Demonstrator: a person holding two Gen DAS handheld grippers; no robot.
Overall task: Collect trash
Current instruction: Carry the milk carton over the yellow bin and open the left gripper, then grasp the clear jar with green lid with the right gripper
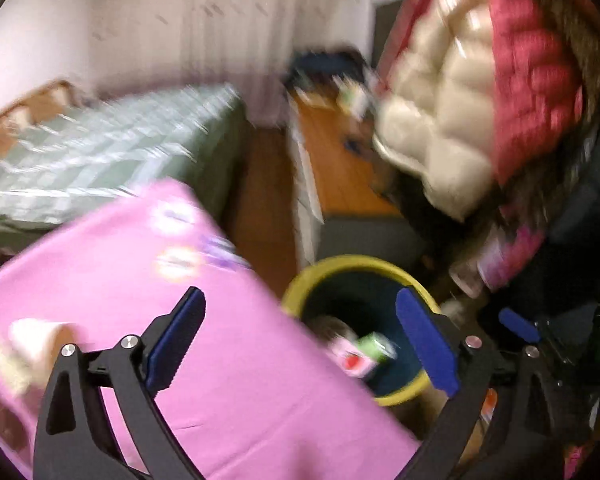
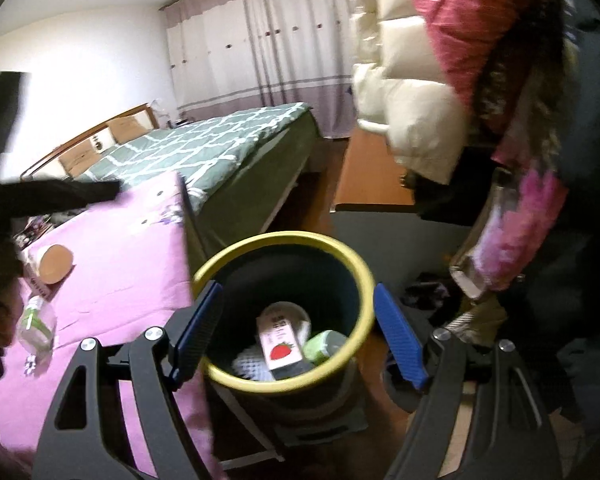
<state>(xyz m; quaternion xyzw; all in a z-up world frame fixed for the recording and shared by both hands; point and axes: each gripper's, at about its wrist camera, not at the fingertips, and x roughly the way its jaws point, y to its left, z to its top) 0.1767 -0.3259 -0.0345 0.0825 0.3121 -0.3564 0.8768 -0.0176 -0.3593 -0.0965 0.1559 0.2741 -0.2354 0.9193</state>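
Yellow-rimmed dark bin [image 2: 284, 304] holds a strawberry carton [image 2: 281, 345] and green bottle [image 2: 325, 345]. Right gripper [image 2: 298, 338] straddles it, jaws spread; left gripper [image 1: 300, 344] jaws spread, empty.

Bedroom: green-quilted bed [image 2: 204, 140] w/ wood headboard [image 2: 96, 136], drawn curtains [image 2: 260, 40], white wall [image 2: 80, 60].

The mouth of the yellow-rimmed bin [image 2: 284, 308] stands open from above, its upper part free, with a strawberry carton [image 2: 282, 346], a green bottle [image 2: 324, 346] and other litter filling only the bottom. To its left the pink-covered table [image 2: 140, 240] comes right up to the rim. To the right, hanging coats [image 2: 460, 80] crowd in overhead, and cluttered floor [image 2: 428, 292] narrows that side
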